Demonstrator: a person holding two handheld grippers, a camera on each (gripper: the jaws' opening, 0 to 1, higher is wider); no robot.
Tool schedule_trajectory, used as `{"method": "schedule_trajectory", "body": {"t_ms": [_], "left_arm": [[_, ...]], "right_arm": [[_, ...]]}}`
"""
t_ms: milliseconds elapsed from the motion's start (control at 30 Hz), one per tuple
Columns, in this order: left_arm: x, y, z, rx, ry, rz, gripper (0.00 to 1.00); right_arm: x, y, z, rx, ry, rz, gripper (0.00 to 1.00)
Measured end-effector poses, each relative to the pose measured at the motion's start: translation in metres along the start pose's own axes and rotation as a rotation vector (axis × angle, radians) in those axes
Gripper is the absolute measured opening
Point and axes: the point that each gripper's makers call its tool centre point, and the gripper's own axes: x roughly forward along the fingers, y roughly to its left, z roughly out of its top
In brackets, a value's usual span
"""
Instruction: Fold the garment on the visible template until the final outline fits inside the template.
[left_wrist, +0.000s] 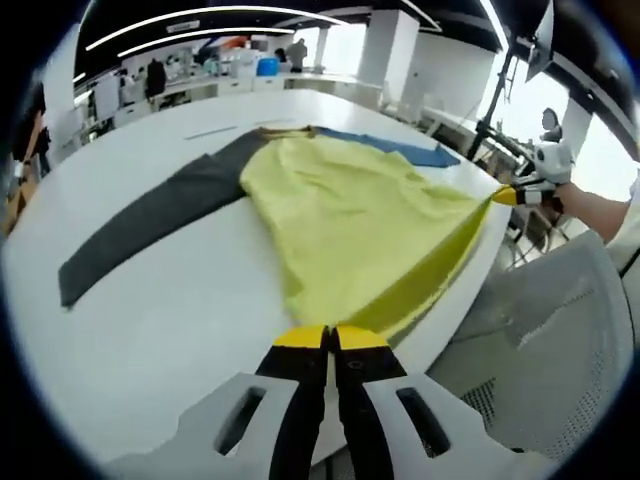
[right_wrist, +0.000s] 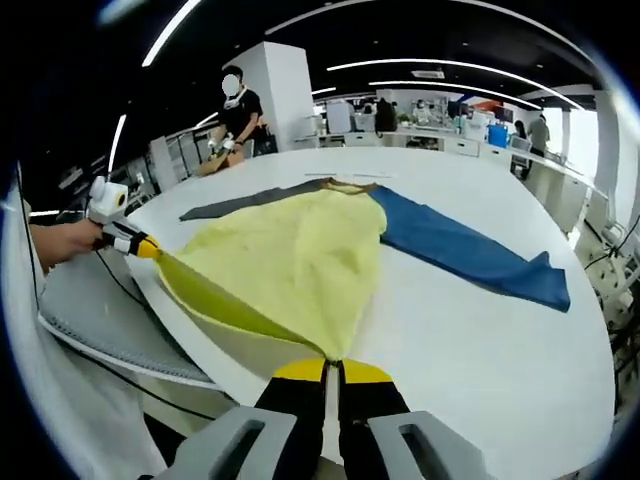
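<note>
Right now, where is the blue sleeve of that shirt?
The blue sleeve lies flat on the white table, stretching right from the yellow body in the right gripper view. In the left gripper view it peeks out behind the yellow cloth, at the far edge.

The garment (left_wrist: 340, 225) lay spread on the table (left_wrist: 170, 320), its body reaching the near edge, where the left gripper (left_wrist: 330, 338) and the right gripper (right_wrist: 332, 370) each pinched a hem corner, jaws closed on the cloth. One sleeve (left_wrist: 150, 215) stretched along the tabletop toward the left side in the left gripper view, the other sleeve (right_wrist: 470, 250) toward the right side in the right gripper view. A mesh chair (left_wrist: 540, 330) stood just off the near edge between the two grippers, and desks with people (right_wrist: 238, 105) stood beyond the far edge.
</note>
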Motion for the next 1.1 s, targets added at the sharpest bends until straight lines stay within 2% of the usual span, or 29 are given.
{"method": "schedule_trajectory", "body": {"t_ms": [200,333,733,967,1100], "left_arm": [[-0.002,-0.004,-0.011,-0.02,0.039,-0.01,0.0],[-0.003,-0.003,-0.013,-0.041,0.037,-0.015,0.0],[-0.004,-0.004,-0.019,-0.038,0.056,-0.017,0.0],[-0.006,-0.005,-0.02,-0.029,0.058,-0.019,0.0],[-0.006,-0.006,-0.022,-0.026,0.062,-0.019,0.0]], "right_arm": [[-0.001,0.003,-0.013,-0.008,0.028,0.007,0.0],[-0.008,-0.001,-0.018,-0.001,0.038,0.0,0.0],[-0.009,0.01,-0.017,0.0,0.023,0.027,0.0],[-0.002,0.018,-0.026,-0.006,0.055,0.034,0.0],[0.002,0.014,-0.032,0.019,0.077,0.009,0.08]]}}
